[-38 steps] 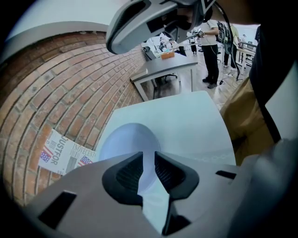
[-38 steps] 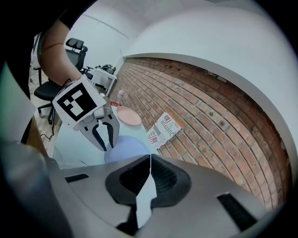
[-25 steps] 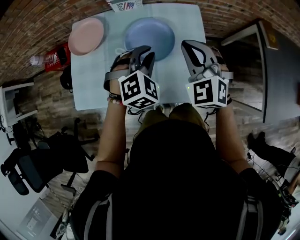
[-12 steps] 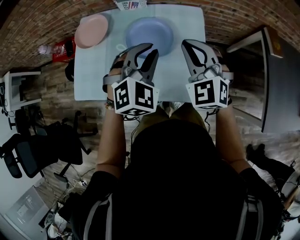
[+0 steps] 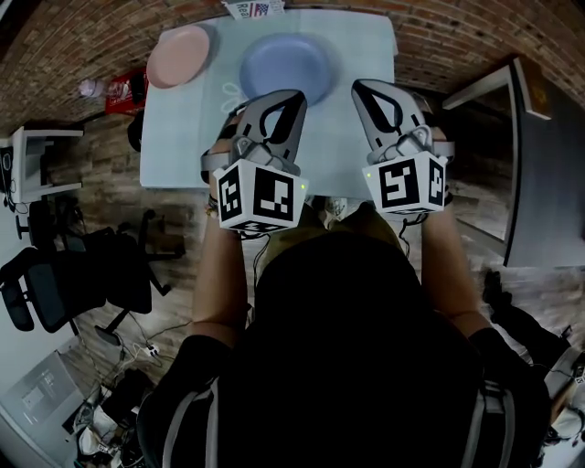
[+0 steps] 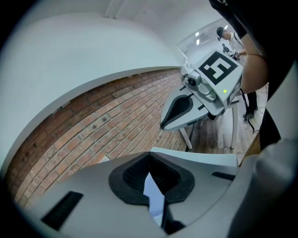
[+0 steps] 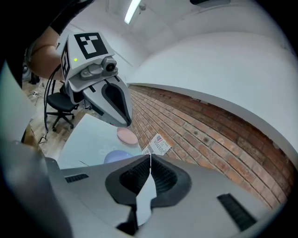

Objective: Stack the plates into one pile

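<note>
Blue plate (image 5: pixel 285 66) lies flat and right way up at the 12 o'clock end of the pale bench (image 5: pixel 183 137). Pink plate (image 5: pixel 180 55) lies at its 9 o'clock, near but not touching, by the bench's far left corner. No pile is begun: each plate rests alone on the bench. A printed card (image 5: pixel 254 7) stands at the far edge, at 12 o'clock. Left gripper (image 5: pixel 294 95) is held above the bench at the blue plate's 6 o'clock, its tip over the plate's near rim. Its jaws have just been closing and now meet with nothing between them. Right gripper (image 5: pixel 366 91) is at the plate's 4 o'clock, jaws likewise together and empty. Judgement: both are carried clear of the plates, not gripping. Either must open its jaws before it can take a rim.
</note>
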